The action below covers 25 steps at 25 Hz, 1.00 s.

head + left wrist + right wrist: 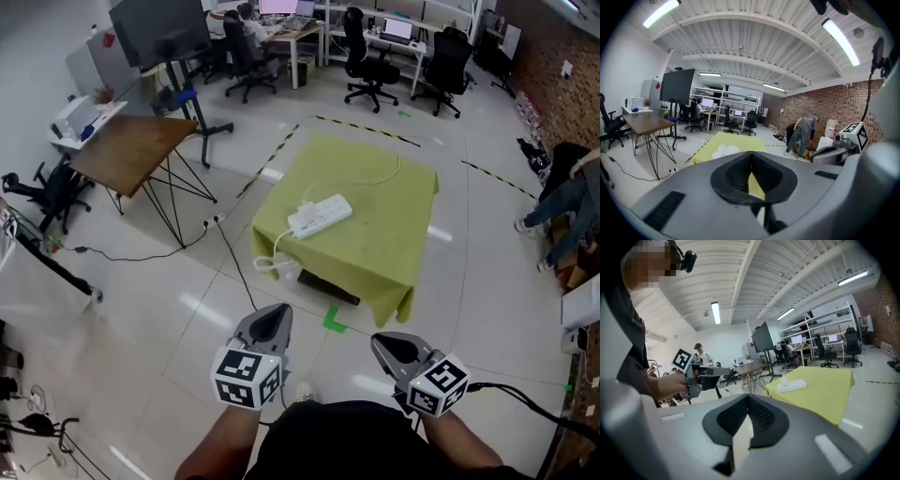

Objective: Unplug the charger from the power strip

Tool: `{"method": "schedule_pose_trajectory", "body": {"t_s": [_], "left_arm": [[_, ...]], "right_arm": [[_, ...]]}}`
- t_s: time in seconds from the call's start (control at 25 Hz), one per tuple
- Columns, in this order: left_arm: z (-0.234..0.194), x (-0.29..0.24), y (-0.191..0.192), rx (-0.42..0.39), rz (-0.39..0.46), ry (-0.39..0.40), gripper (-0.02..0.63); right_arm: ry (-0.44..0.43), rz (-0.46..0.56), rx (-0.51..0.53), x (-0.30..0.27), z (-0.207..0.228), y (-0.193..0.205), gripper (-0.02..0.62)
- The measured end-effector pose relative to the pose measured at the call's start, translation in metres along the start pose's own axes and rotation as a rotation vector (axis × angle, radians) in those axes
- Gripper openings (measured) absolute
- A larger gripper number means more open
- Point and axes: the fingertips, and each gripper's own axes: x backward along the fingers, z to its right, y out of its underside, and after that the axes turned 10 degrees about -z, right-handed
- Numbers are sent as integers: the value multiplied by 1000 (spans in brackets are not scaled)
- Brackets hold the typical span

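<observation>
A white power strip point(321, 216) lies on a low table under a yellow-green cloth point(384, 234), a few steps ahead of me. A white charger point(307, 208) sits plugged in at its left end, and a white cable loops across the cloth. Both grippers are held close to my body, far short of the table. My left gripper point(270, 321) and right gripper point(392, 349) are both shut with nothing between their jaws. The right gripper view shows the strip point(794, 386) and charger point(783, 380) beyond the jaws point(747, 404). The left gripper view shows the cloth point(736, 143) past its jaws point(751, 164).
A wooden table point(131, 150) and a big screen on a stand point(159, 33) are at the left. Cables run over the floor to a socket point(214, 221). A black box point(328, 289) lies under the clothed table. A person point(572, 202) bends at the right. Office chairs and desks stand behind.
</observation>
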Motion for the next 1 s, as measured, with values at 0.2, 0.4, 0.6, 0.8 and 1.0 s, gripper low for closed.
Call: {"method": "schedule_pose_trajectory", "body": {"t_s": [0.2, 0.4, 0.6, 0.8, 1.0], "left_arm": [[-39, -8, -5, 2, -6, 9, 6], [-63, -16, 2, 21, -30, 19, 6], [-81, -32, 19, 36, -108, 12, 6], [-110, -41, 17, 73, -117, -61, 6], [-133, -63, 12, 105, -142, -103, 6]], "right_arm": [[32, 20, 7, -38, 10, -29, 3], [54, -28, 37, -78, 25, -41, 3], [85, -78, 80, -123, 59, -49, 7], [110, -75, 100, -174, 105, -75, 40], [142, -118, 93, -240, 160, -87, 106]]}}
